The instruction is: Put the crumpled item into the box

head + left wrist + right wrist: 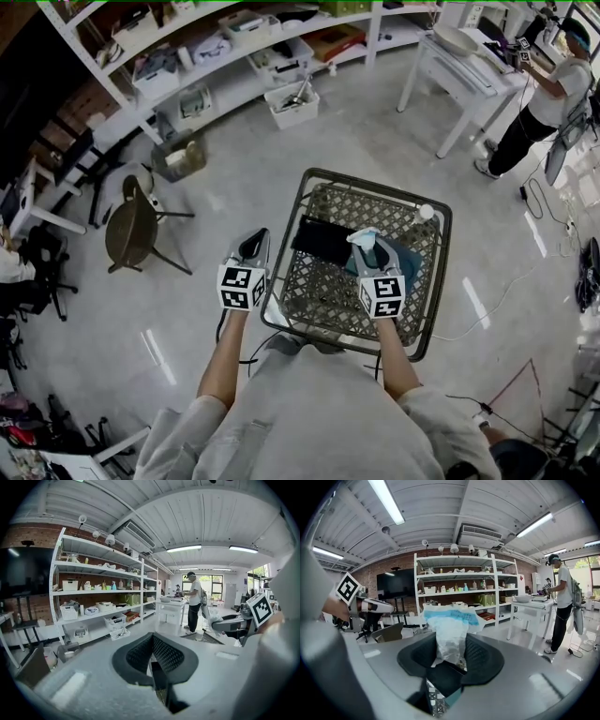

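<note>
A crumpled white and blue plastic bag (pixel 365 239) (pixel 452 620) sticks up out of my right gripper (pixel 375 253) (pixel 450 644), which is shut on its lower part. This gripper hovers over the wire-mesh table (pixel 309 178), right of a flat black box (pixel 323 241) and above a teal item (pixel 353 269). My left gripper (pixel 253 244) (pixel 152 640) is at the table's left edge, pads together, with nothing between them.
A small white round thing (pixel 427 213) lies at the table's far right corner. White shelves (pixel 216 56) with bins run along the back, with a white bin (pixel 292 103) on the floor. A brown chair (pixel 129 230) stands left. A person (pixel 544 98) stands by a white table (pixel 464 66).
</note>
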`<state>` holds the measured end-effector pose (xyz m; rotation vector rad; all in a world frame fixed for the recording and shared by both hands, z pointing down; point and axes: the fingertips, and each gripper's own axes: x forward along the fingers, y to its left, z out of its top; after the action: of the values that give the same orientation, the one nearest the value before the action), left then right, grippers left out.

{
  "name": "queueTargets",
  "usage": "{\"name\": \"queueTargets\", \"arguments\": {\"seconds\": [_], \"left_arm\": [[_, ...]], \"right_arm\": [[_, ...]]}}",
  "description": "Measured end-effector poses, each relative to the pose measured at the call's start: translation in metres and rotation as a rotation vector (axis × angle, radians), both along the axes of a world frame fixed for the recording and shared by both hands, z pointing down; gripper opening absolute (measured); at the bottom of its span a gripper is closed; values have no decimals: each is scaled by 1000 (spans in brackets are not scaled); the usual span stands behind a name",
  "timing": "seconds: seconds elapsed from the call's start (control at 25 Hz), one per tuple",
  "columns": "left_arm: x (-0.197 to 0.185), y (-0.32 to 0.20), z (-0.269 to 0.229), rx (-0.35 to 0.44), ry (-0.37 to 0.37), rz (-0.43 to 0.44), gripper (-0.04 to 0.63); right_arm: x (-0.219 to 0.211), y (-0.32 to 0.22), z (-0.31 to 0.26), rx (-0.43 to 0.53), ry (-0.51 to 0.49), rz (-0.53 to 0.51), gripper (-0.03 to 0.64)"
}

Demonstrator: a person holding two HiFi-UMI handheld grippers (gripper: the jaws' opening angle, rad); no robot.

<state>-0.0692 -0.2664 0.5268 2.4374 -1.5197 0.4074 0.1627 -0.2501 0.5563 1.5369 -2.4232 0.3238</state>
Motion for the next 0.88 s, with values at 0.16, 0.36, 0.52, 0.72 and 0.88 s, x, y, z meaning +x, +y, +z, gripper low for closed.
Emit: {"name": "queueTargets", "arguments": {"seconds": [0.16,0.36,0.52,0.72,0.88], "left_arm": [[-3,6,13,-26,-1,-1,3],[-13,11,34,-63,9,4,3],[-15,9,50,-91,24,15,3],[-19,5,71,-123,38,28,3],[-24,3,89,-146,42,33,3]], "right_arm": [[-7,4,13,-32,7,-12,150],[-20,11,30,-69,18,-16,150],[-26,15,44,-102,32,-15,150],[-34,22,64,-149,44,-4,150],[-39,27,83,-181,52,4,150]]}}
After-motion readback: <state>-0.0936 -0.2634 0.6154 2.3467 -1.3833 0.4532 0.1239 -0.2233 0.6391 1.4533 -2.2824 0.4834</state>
